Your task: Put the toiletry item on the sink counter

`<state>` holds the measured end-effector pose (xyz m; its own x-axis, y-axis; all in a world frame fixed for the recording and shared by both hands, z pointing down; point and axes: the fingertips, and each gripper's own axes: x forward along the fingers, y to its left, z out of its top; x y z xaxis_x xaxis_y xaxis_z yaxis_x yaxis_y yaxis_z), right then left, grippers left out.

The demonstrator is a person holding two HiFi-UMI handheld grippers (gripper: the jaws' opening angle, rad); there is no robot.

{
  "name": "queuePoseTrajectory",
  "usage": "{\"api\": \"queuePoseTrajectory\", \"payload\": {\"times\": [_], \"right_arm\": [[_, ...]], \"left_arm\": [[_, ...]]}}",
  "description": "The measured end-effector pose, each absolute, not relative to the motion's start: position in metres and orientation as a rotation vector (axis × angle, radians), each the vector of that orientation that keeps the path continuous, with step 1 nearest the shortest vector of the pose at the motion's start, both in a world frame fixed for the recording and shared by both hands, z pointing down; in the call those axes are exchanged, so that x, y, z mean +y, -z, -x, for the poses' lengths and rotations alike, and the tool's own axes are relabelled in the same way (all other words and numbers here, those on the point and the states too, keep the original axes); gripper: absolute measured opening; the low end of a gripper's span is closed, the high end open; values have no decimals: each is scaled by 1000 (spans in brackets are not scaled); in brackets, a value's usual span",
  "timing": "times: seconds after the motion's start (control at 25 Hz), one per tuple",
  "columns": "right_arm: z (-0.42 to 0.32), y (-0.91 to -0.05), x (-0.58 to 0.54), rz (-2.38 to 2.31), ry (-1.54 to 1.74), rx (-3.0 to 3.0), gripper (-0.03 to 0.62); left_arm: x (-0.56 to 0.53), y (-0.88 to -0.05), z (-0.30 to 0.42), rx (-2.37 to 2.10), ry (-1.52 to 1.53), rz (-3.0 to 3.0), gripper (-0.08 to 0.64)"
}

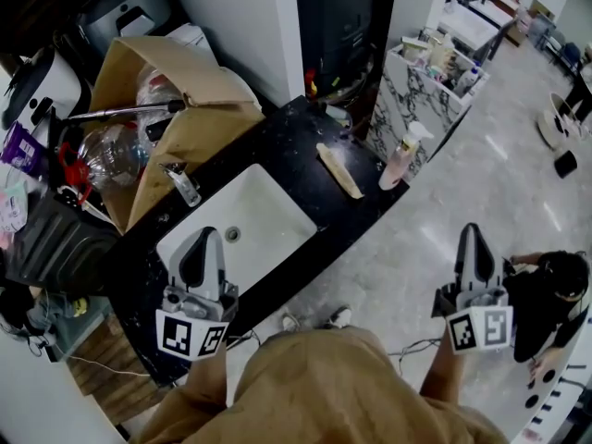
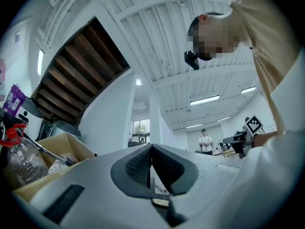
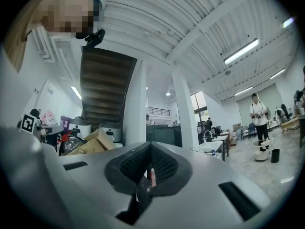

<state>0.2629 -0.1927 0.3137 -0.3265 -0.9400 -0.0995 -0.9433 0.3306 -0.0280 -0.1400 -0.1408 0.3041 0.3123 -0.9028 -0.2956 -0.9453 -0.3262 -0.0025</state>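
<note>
– Toiletry bottle [image 1: 403,155], where?
– Upright on the black counter [image 1: 277,141], right at its rounded outer edge. At two o'clock from the white basin [image 1: 268,213]. Pale, with a pump top. Touched by neither gripper.

– Anything beside it?
– A flat tan strip [image 1: 339,170], lying on the counter at nine o'clock from the bottle, near but apart. Cannot tell what kind of item.

– And the left gripper [image 1: 205,237]?
– Hovering over the basin's near corner, at eight o'clock from its middle, pointing toward twelve. Well apart from the bottle.

– Fingers there?
– Pressed together. Dark ribbed pads [image 2: 138,166] meeting along one line in the left gripper view, holding nothing.

– Right gripper [image 1: 472,234]?
– Out over the pale floor [image 1: 444,211], at five o'clock from the bottle, off the counter altogether. Also pointing toward twelve.

– Spread or closed?
– Closed, pads [image 3: 164,163] pushed against each other at the tips in the right gripper view. No grip on anything.

– Around the basin?
– Chrome faucet [image 1: 183,183] at ten o'clock from it. Past that, at eleven o'clock, an open cardboard box [image 1: 199,109] leaning on the counter's far end, with clear plastic bottles [image 1: 111,151] showing just beside it.
</note>
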Motion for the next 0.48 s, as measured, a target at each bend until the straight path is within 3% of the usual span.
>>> {"api": "queuePoseTrajectory", "payload": {"times": [0.48], "right_arm": [[-250, -300, -203, 1742, -120, 2522, 3]], "left_arm": [[-148, -296, 140, 1691, -366, 2406, 3]]}}
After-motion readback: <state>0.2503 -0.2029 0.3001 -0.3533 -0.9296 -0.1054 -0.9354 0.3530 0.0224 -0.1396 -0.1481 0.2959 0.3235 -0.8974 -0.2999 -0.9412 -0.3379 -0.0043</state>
